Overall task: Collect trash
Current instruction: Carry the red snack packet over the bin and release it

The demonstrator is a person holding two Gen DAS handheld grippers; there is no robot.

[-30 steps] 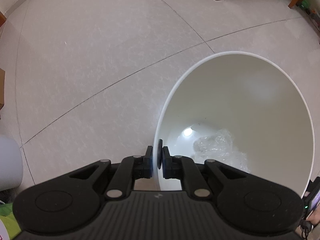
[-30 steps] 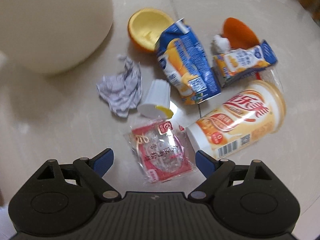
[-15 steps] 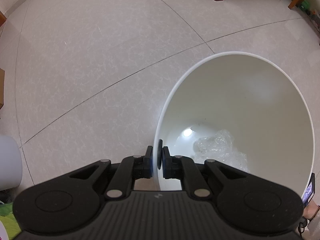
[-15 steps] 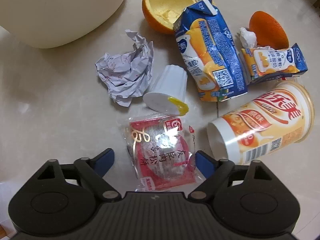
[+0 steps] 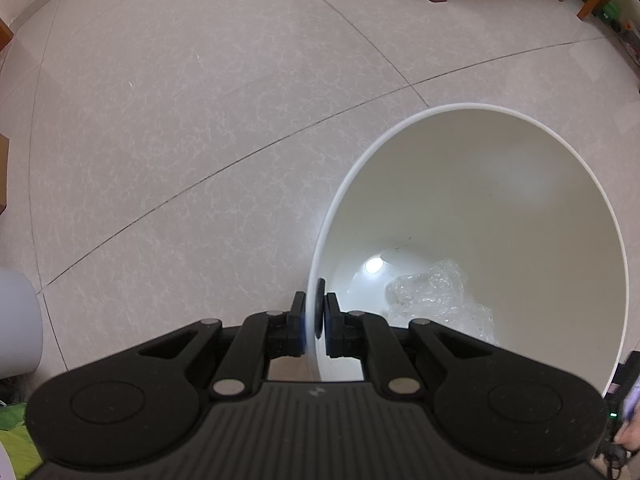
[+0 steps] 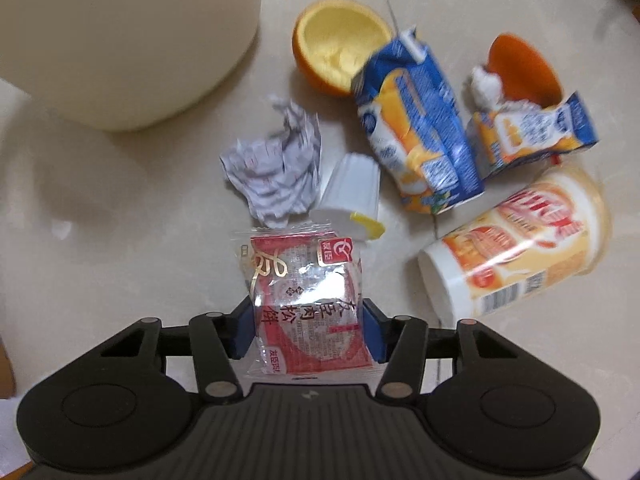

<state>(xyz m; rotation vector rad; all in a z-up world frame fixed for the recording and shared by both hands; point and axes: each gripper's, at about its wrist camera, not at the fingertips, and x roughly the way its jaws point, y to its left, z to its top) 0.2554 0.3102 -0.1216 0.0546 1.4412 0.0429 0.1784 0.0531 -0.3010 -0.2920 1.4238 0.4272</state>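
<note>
Wrapper [image 6: 308, 304] sits pinched between right gripper [image 6: 309, 334] fingers, which just closed.

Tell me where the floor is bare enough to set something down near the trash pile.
Bare tile lies left of the crumpled white paper, below the white plastic bin. It is crowded rightward: hollowed orange peel half, crushed blue juice carton, and tipped orange-printed paper cup.

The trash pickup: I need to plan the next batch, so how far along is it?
Done: clear plastic lies in the white bin, whose rim the left gripper is clamped on. In hand: the right gripper, jaws just closing, grips the red snack wrapper. Left: crumpled paper, two cartons, cup, orange peels.
</note>
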